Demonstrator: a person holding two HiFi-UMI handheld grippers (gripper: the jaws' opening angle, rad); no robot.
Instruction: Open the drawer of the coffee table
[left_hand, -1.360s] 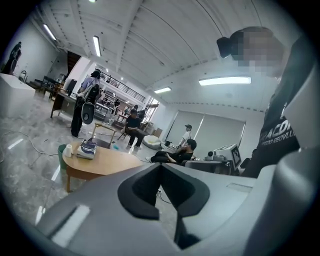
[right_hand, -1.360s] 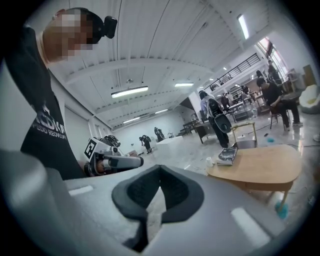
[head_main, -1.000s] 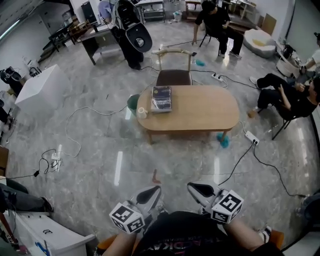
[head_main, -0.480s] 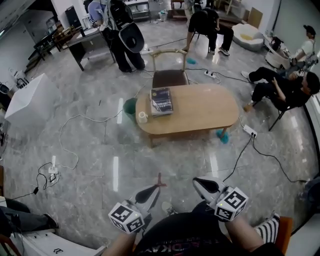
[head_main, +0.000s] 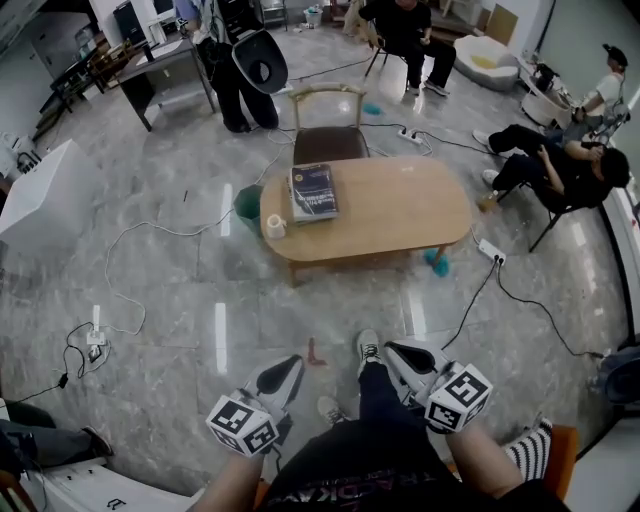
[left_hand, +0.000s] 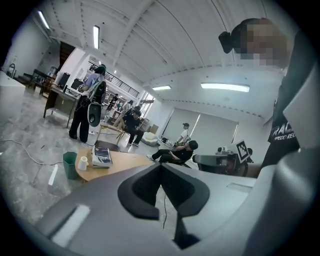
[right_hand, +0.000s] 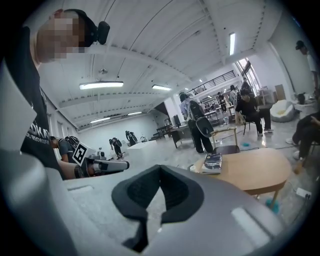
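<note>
Coffee table (head_main: 400, 215) rim faces open floor (head_main: 330, 300).

A book (head_main: 313, 192) and white cup (head_main: 275, 226) sit on the coffee table (head_main: 400, 212), well apart from the left gripper (head_main: 294, 363) and right gripper (head_main: 393, 349).

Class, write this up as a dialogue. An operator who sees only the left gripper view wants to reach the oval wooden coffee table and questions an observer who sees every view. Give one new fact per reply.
Operator: Is the right gripper holding anything?
Observer: No. The right gripper view shows its jaws together with nothing between them.
Operator: What lies on the grey polished floor at the end of the oval wooden coffee table far from the dark-covered book?
Observer: In the head view, a small teal object lies on the floor close beside that end.
</note>
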